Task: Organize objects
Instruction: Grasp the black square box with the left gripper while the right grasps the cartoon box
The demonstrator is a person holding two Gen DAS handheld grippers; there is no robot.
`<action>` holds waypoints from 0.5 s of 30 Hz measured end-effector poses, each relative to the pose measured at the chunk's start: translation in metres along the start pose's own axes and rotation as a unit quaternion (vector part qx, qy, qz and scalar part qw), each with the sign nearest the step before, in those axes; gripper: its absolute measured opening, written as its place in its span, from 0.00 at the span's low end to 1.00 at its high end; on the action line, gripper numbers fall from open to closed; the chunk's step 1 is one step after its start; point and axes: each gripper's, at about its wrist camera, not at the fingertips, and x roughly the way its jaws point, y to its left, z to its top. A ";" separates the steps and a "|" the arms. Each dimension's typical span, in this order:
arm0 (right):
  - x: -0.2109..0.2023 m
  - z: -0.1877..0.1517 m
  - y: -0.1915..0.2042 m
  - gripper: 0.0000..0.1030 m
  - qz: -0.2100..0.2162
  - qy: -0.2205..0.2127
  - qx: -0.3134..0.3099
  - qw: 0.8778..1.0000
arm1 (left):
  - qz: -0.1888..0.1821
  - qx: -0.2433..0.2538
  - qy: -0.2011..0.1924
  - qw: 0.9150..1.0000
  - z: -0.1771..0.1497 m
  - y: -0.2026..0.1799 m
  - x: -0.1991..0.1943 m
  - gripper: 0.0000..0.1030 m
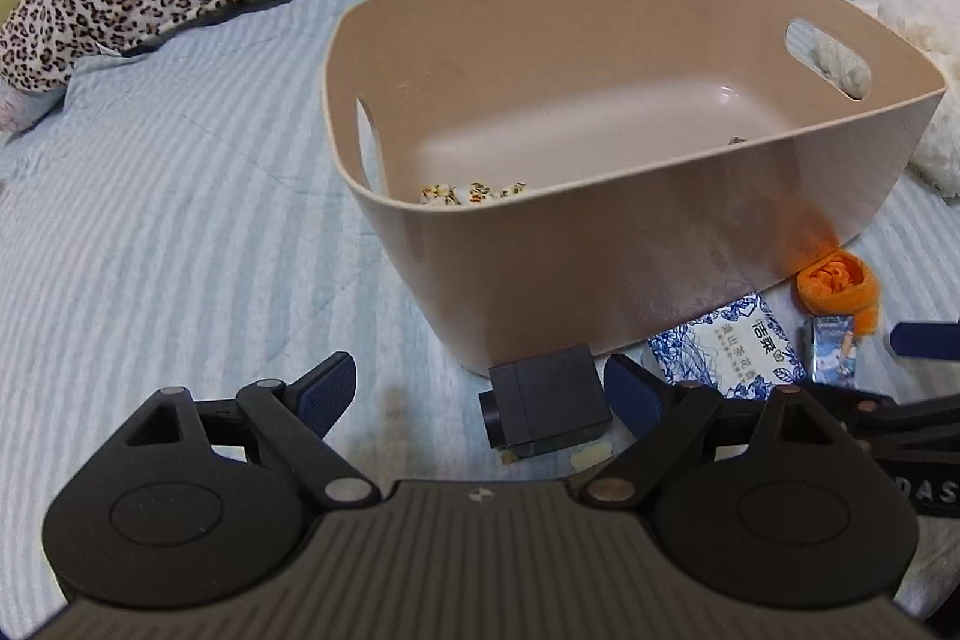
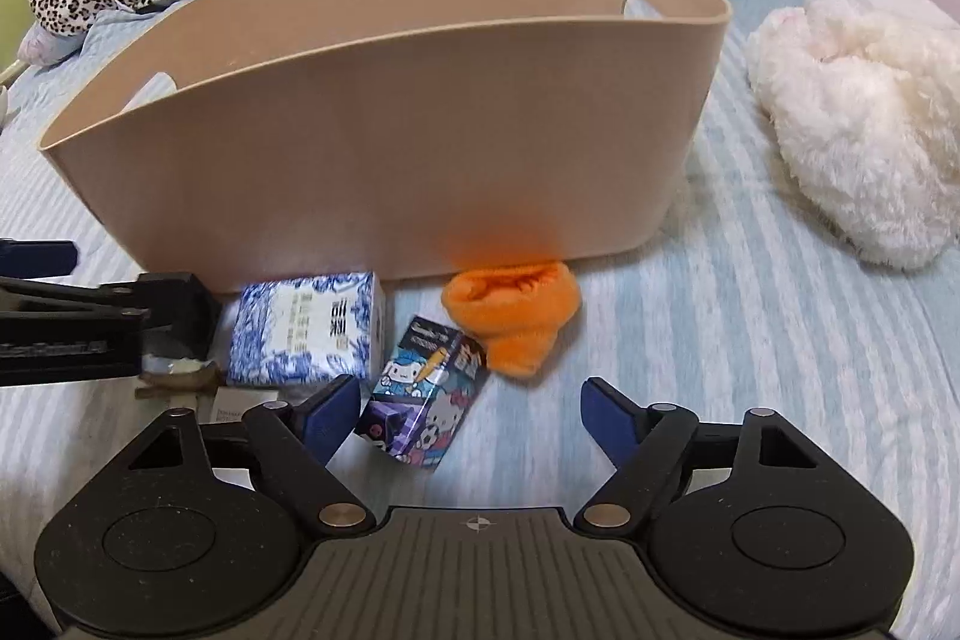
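Both tools low over the bed, nothing grabbed yet

The left tool sat spread apart with the black cube between its fingers; the right tool gaped around the cartoon box. The tan bin stood just behind. My guess: the soft bedding could let either box tip or slide as the fingers pinch.

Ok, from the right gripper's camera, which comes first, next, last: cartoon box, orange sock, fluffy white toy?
1. Cartoon box: beside the right gripper's left finger.
2. Orange sock: just behind it, against the tub.
3. Fluffy white toy: far right.
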 end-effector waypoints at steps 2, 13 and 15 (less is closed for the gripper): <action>0.001 -0.001 -0.001 0.78 0.006 0.004 0.002 1.000 | 0.004 -0.006 0.004 1.000 -0.001 0.001 0.003 0.87; 0.008 -0.002 0.006 0.28 0.023 0.004 -0.005 1.000 | -0.030 -0.049 0.041 0.998 -0.005 0.018 0.015 0.45; 0.006 -0.004 0.005 0.27 0.024 0.002 -0.001 1.000 | -0.034 -0.054 0.042 0.997 -0.006 0.021 0.016 0.45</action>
